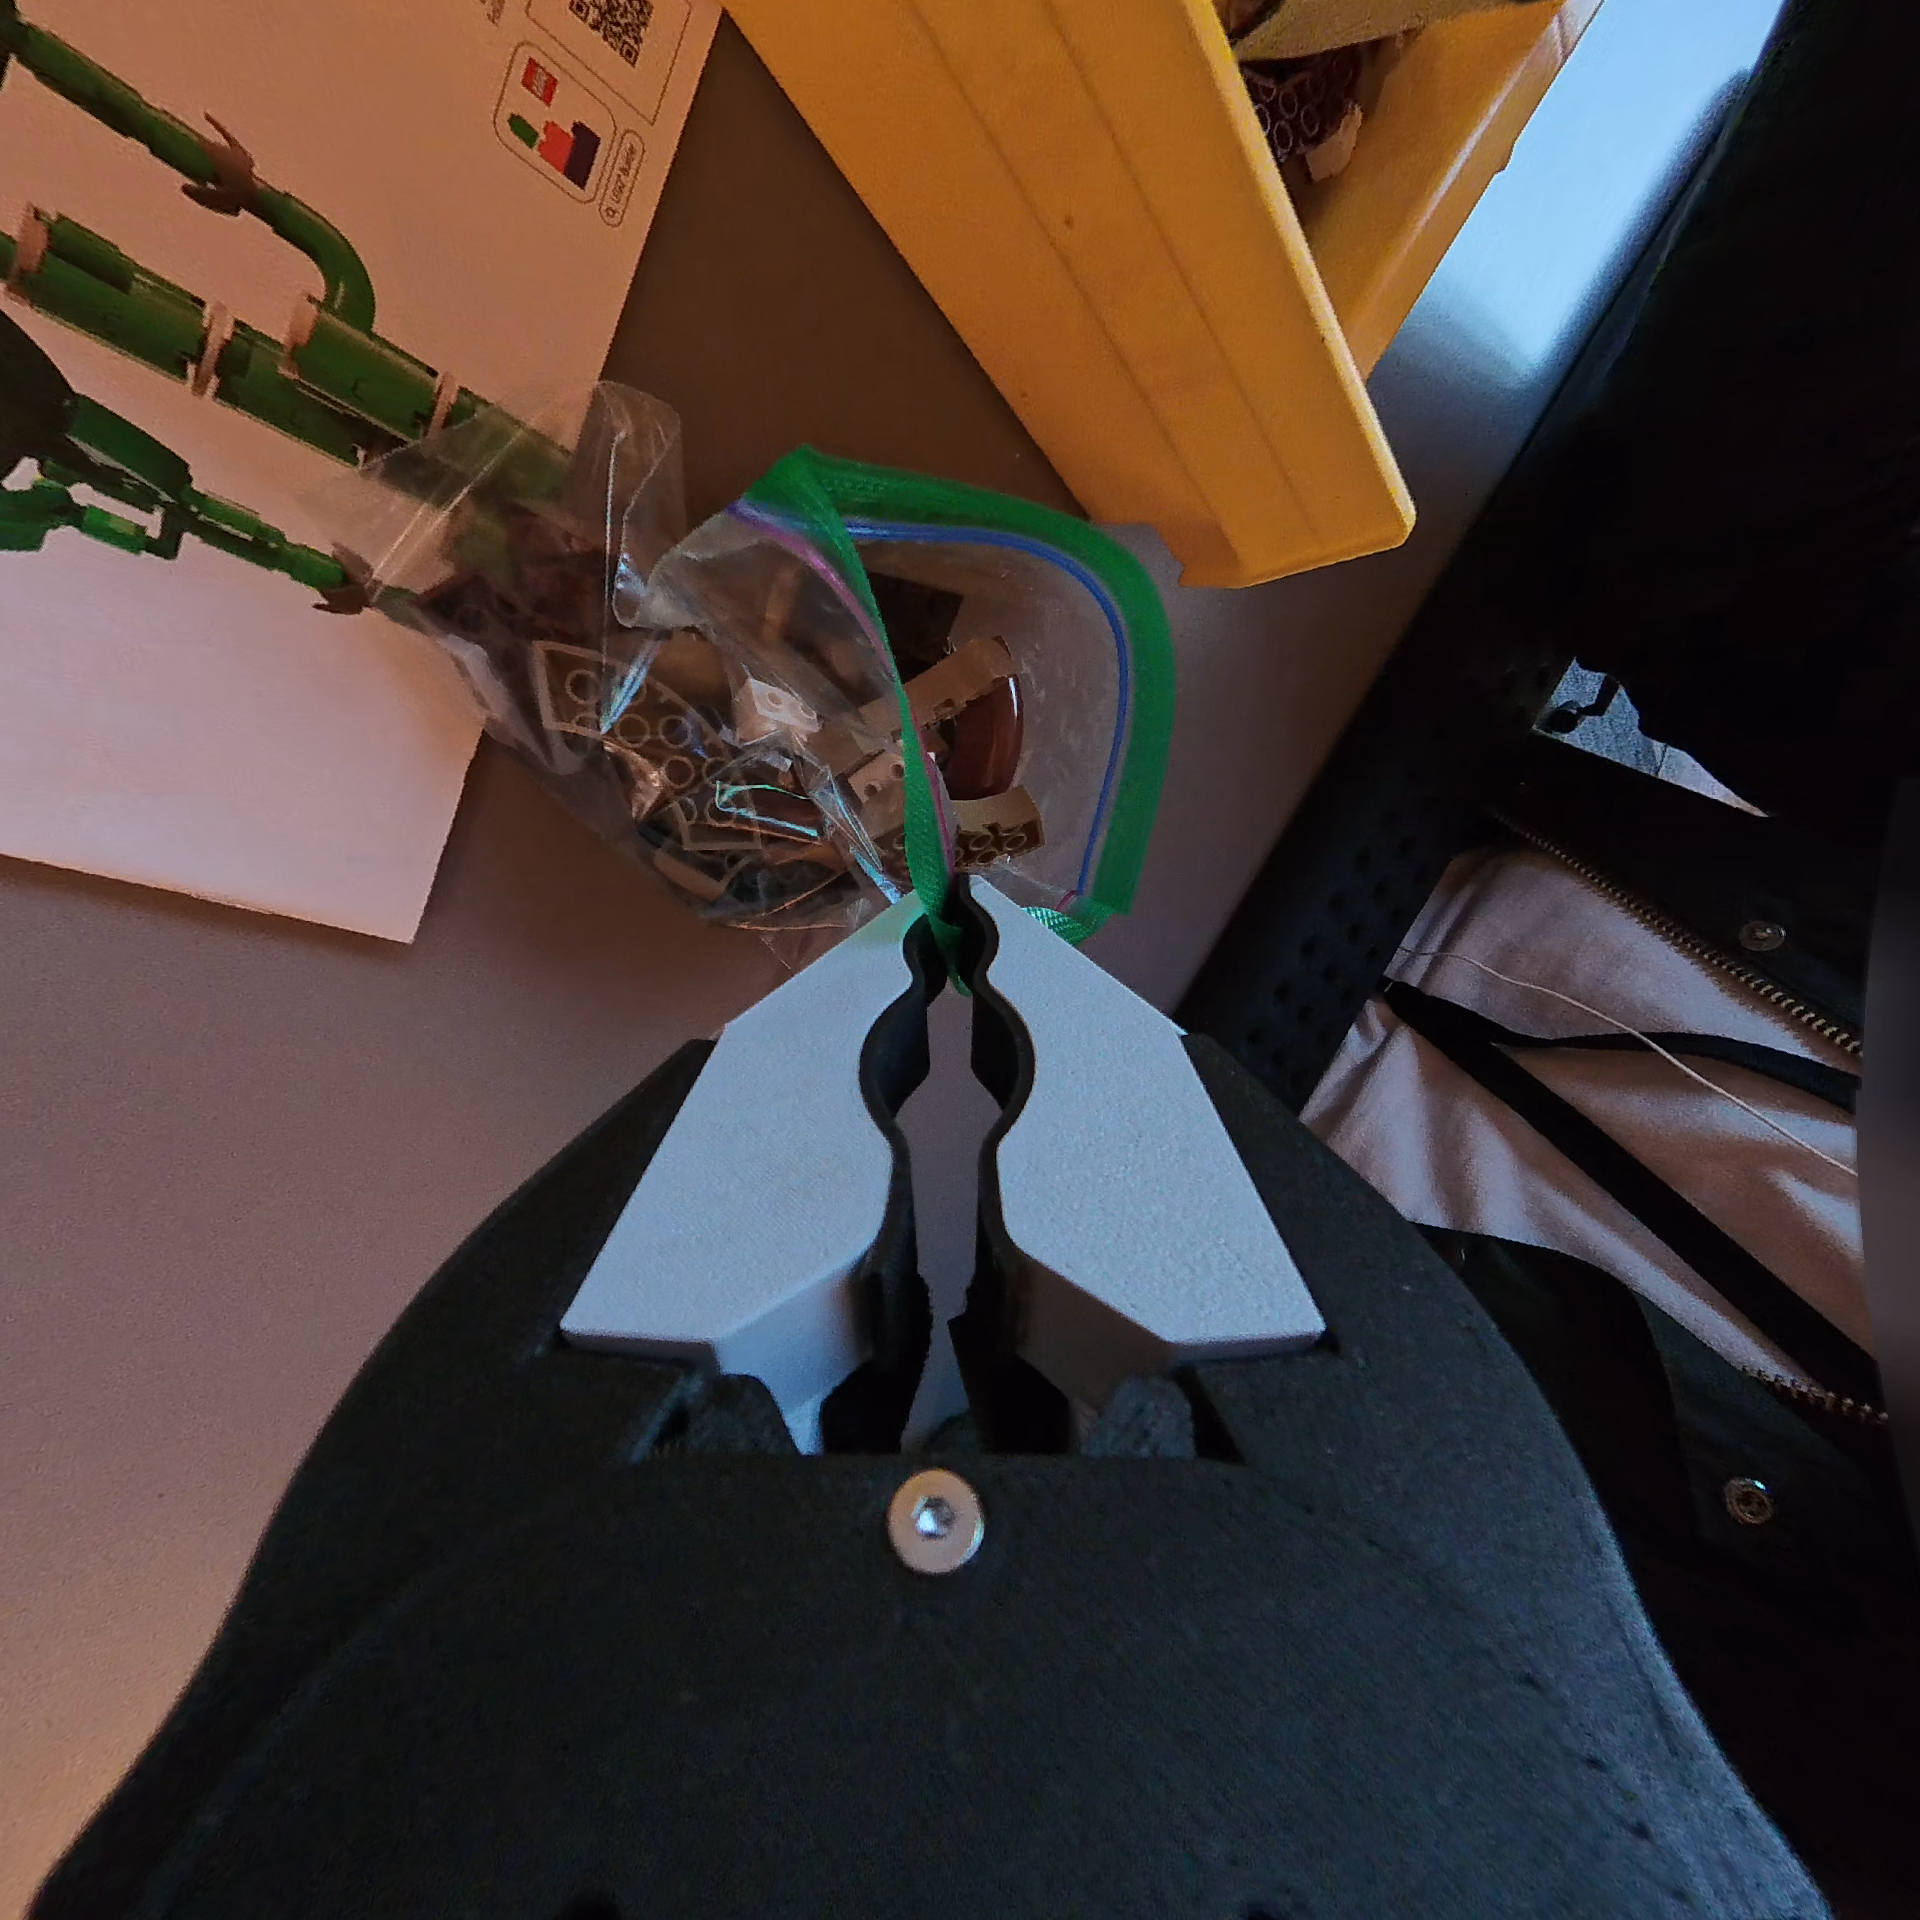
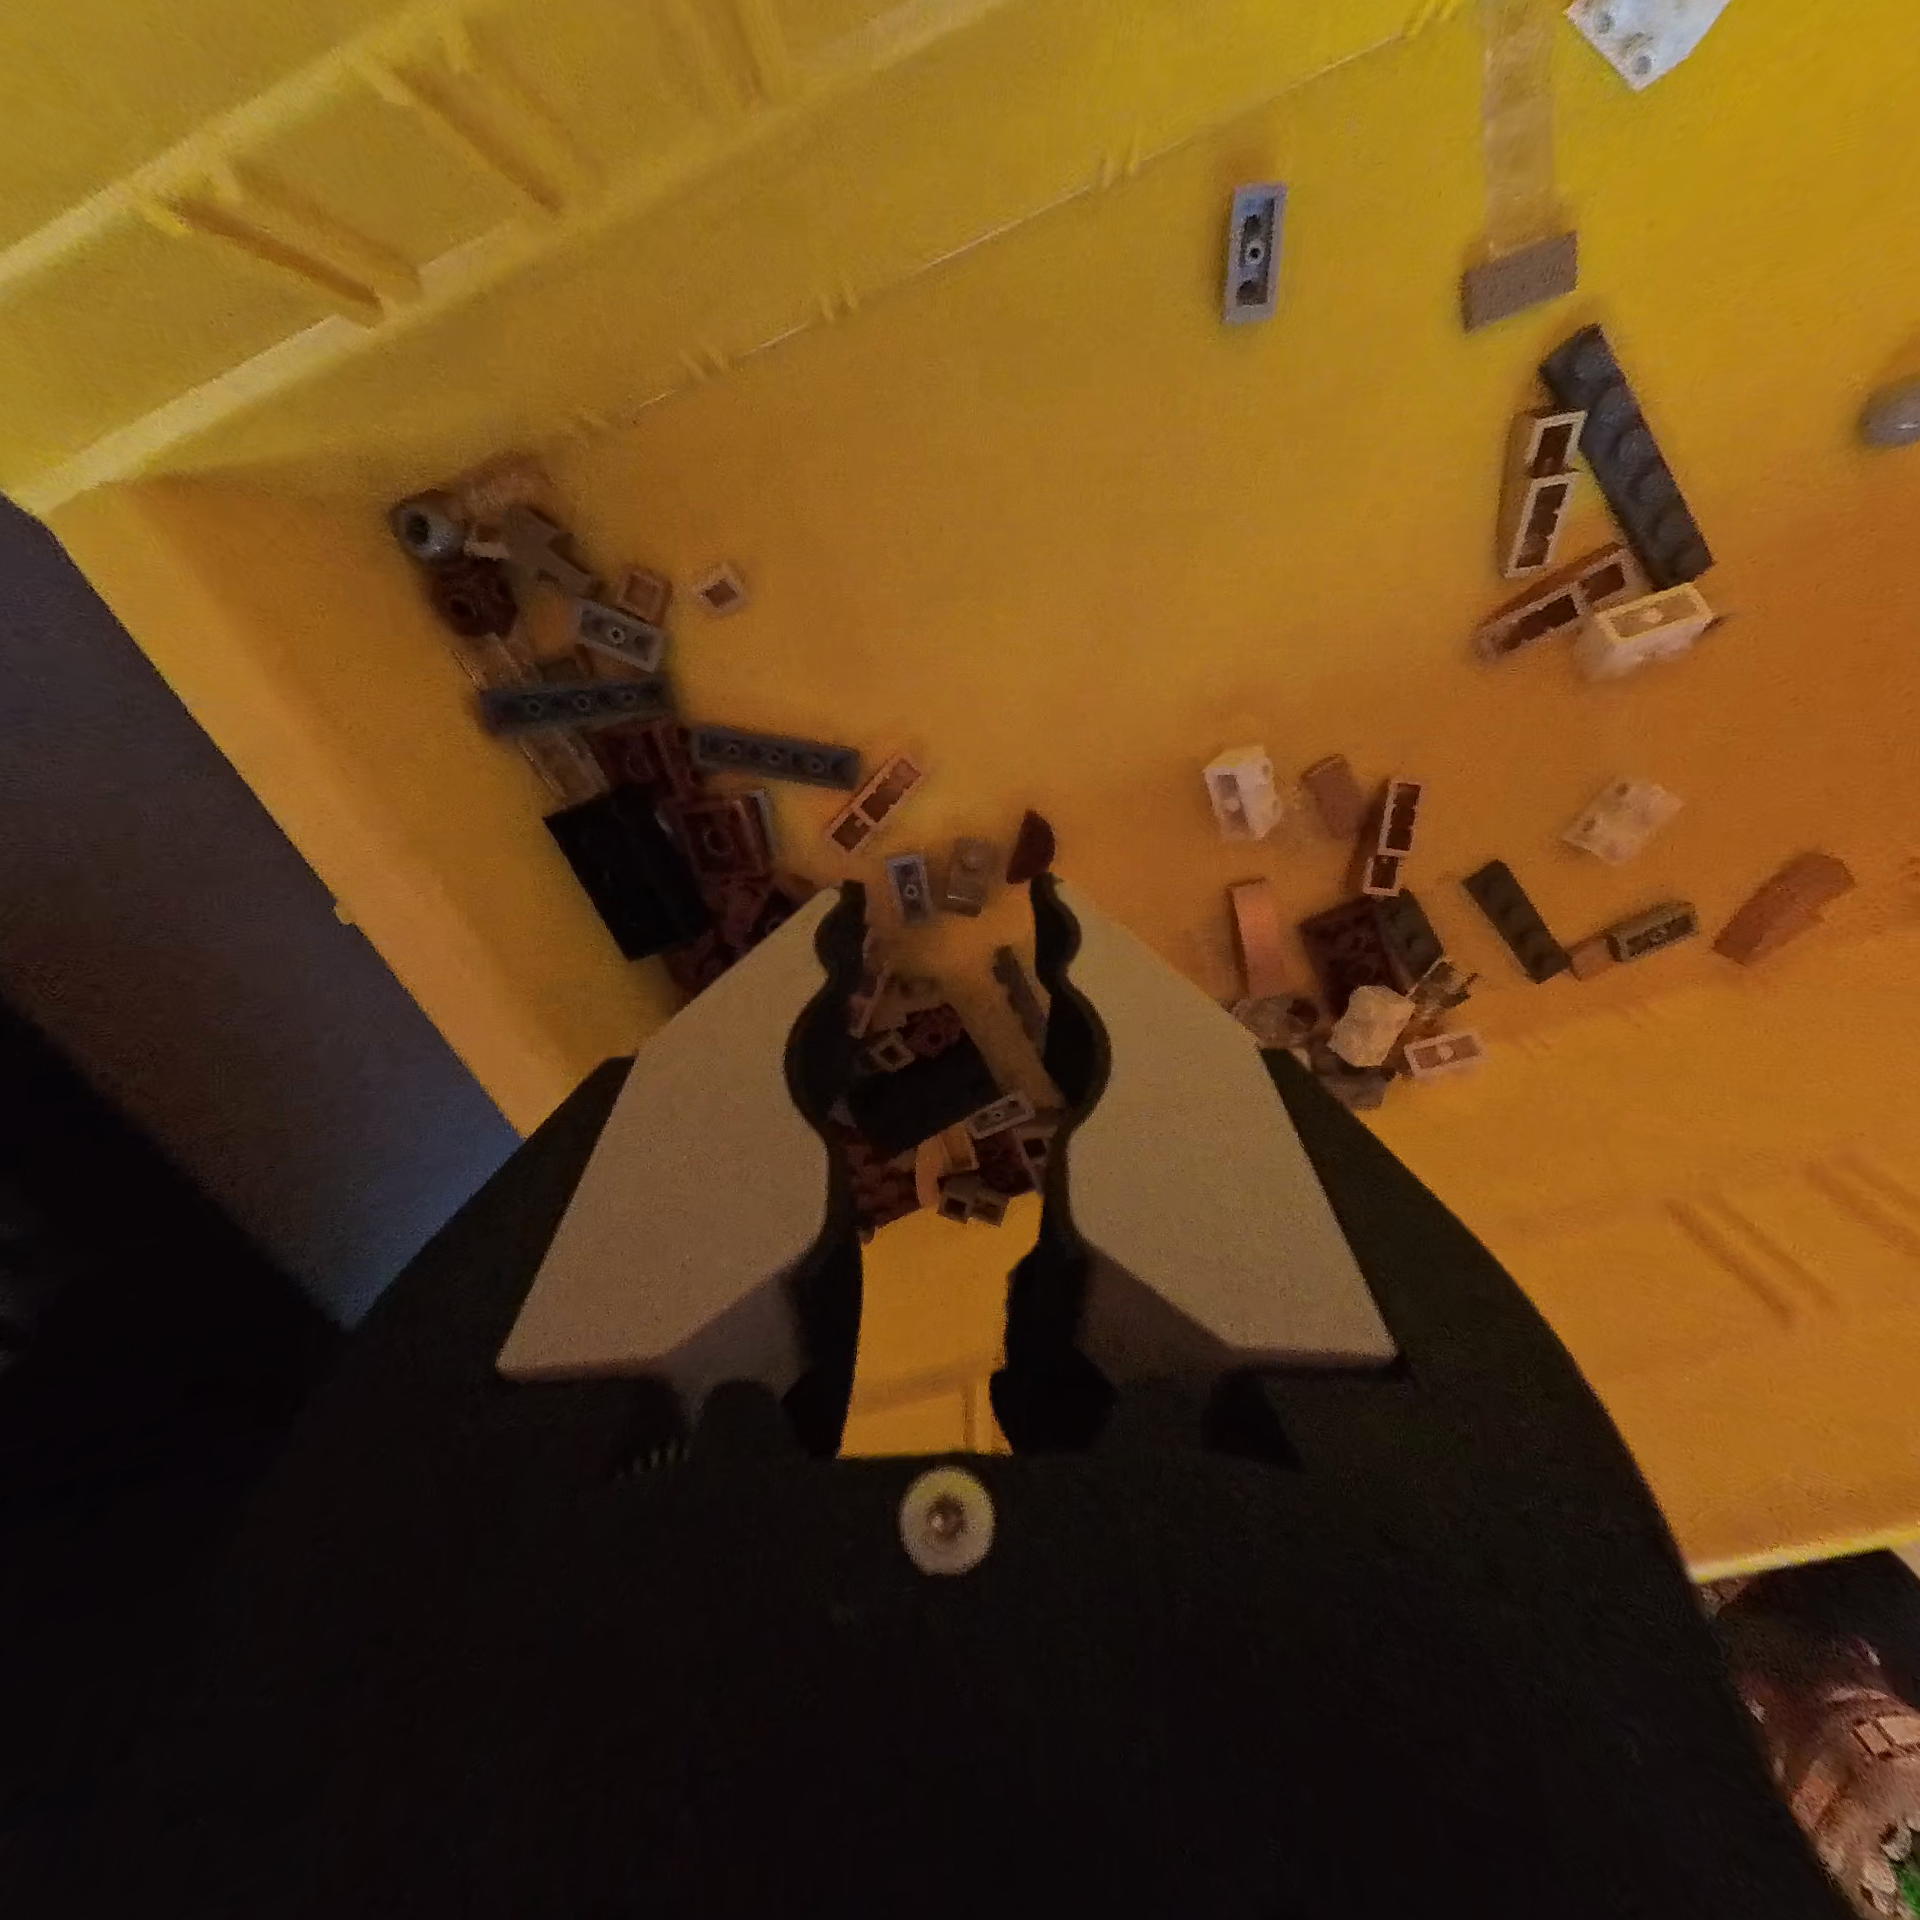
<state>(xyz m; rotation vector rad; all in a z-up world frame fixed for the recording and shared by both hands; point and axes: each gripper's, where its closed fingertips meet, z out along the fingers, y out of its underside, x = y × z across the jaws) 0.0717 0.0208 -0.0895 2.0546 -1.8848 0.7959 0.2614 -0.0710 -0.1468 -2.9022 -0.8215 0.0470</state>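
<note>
My left gripper is shut on the green zip rim of a clear plastic bag. The bag's mouth gapes open, and it holds several brown, grey and tan toy bricks. It rests on the grey table, partly on a printed booklet. My right gripper is open and holds nothing. It hovers inside a yellow bin, over a small heap of bricks that shows between its fingers.
The yellow bin stands just beyond the bag. Loose bricks are scattered on its floor, in a cluster at the left and another at the right. A ribbed bin wall rises at the far side. Dark clothing with a zip lies off the table's right edge.
</note>
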